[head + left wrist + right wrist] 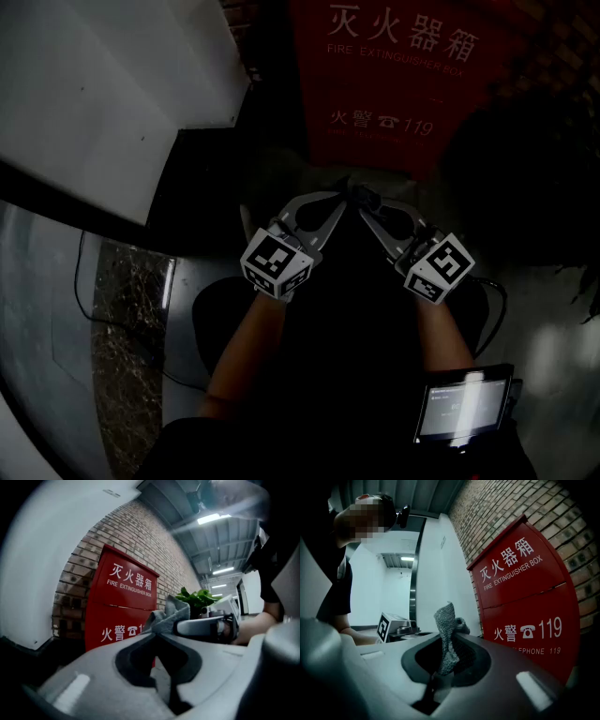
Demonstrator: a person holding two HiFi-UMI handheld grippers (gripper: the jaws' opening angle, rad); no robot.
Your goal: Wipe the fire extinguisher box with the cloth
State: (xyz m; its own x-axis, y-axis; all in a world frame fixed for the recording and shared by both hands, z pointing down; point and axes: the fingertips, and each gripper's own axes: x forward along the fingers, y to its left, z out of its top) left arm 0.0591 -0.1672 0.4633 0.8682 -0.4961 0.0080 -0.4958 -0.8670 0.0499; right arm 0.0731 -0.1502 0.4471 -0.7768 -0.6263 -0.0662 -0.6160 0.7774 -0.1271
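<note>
The red fire extinguisher box (394, 84) stands upright against a brick wall, straight ahead of both grippers. A small grey cloth (446, 630) sticks up from the tips of my right gripper (449, 641), which is shut on it. My left gripper (158, 637) is shut on the same cloth (171, 613) from the other side. In the head view the two grippers' tips meet in front of the box's lower edge, the left gripper (343, 193) beside the right gripper (362, 208). The box (117, 606) (525, 602) is a short way beyond the cloth, not touching it.
A white wall block (94, 84) juts out left of the box. A green potted plant (197, 597) stands to the box's right. A small screen device (464, 408) hangs near the person's right side, and a cable (94, 319) lies on the floor at the left.
</note>
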